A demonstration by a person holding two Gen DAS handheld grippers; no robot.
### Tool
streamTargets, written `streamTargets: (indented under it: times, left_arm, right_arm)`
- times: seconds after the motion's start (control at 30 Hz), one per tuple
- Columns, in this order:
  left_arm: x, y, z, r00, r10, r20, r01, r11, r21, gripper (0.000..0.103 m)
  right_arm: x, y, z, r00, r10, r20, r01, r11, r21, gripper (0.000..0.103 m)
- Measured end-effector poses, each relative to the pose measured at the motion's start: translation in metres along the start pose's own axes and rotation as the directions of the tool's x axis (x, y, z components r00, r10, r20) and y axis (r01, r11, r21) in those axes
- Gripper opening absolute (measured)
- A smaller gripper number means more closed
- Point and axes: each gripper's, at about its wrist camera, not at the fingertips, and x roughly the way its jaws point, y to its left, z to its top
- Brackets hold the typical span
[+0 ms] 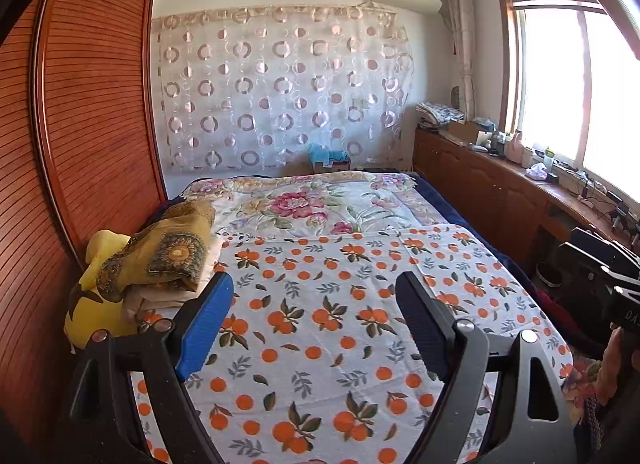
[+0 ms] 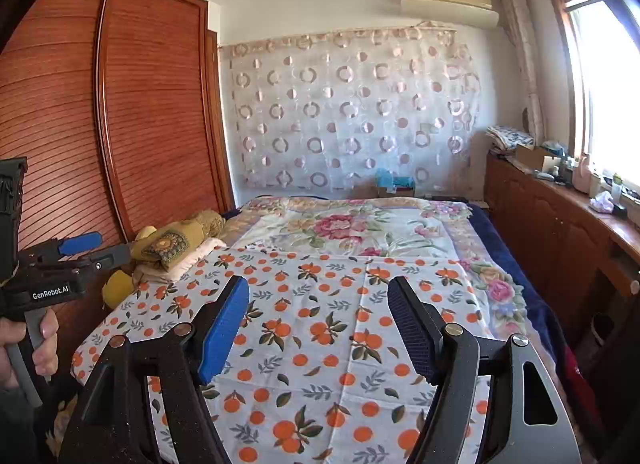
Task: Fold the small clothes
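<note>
A heap of small clothes (image 1: 160, 260), mustard patterned cloth over cream pieces, lies at the bed's left edge against the wooden wardrobe (image 1: 92, 112), its length running along that edge toward the far wall. Both the left tongs (image 1: 314, 304) and the right tongs (image 2: 318, 308) hang released with fingers spread wide, above the orange-print sheet (image 2: 320, 344), gripping nothing. The sheet lies flat and broad from the heap across to the bed's right edge, beside the wooden worktop (image 2: 560, 200) under the window.
</note>
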Motion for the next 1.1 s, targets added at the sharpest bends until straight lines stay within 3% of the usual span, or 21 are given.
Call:
streamTargets:
  times: [1.1]
  left_arm:
    - [-0.024,-0.023,-0.003,0.999,0.014,0.037,-0.015,1.0,0.02,0.084]
  right_arm:
    - [0.01,-0.013,-0.01,1.0,-0.008,0.017,0.007,1.0,0.014,0.074]
